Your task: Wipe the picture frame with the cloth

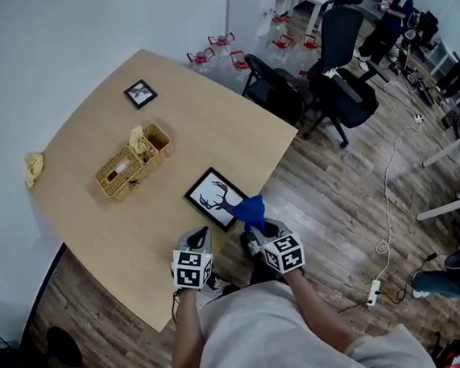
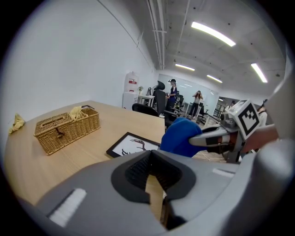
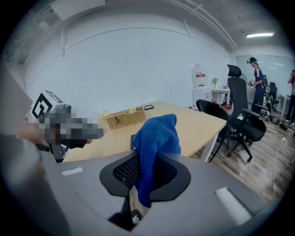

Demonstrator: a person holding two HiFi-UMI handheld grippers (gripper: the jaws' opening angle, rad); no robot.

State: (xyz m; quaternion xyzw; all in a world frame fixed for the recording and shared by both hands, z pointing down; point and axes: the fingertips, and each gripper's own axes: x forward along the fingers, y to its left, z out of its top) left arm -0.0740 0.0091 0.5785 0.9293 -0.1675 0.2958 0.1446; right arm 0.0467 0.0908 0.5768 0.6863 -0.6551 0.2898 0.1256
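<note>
A black picture frame (image 1: 215, 198) with a deer print lies flat near the table's front edge. A blue cloth (image 1: 251, 210) hangs over its near right corner, and my right gripper (image 1: 256, 230) is shut on it. In the right gripper view the cloth (image 3: 156, 133) stands up out of the closed jaws of that gripper (image 3: 145, 184). My left gripper (image 1: 198, 239) is shut and empty, just in front of the frame's near left side. In the left gripper view the frame (image 2: 131, 144) lies beyond the left gripper (image 2: 154, 179), with the cloth (image 2: 179, 136) at its right.
A wicker basket (image 1: 131, 164) stands mid-table, with a small black photo frame (image 1: 139, 93) at the far edge and a yellow rag (image 1: 34, 166) at the left edge. Black office chairs (image 1: 340, 63) stand to the right of the table (image 1: 96, 224). A person stands far back.
</note>
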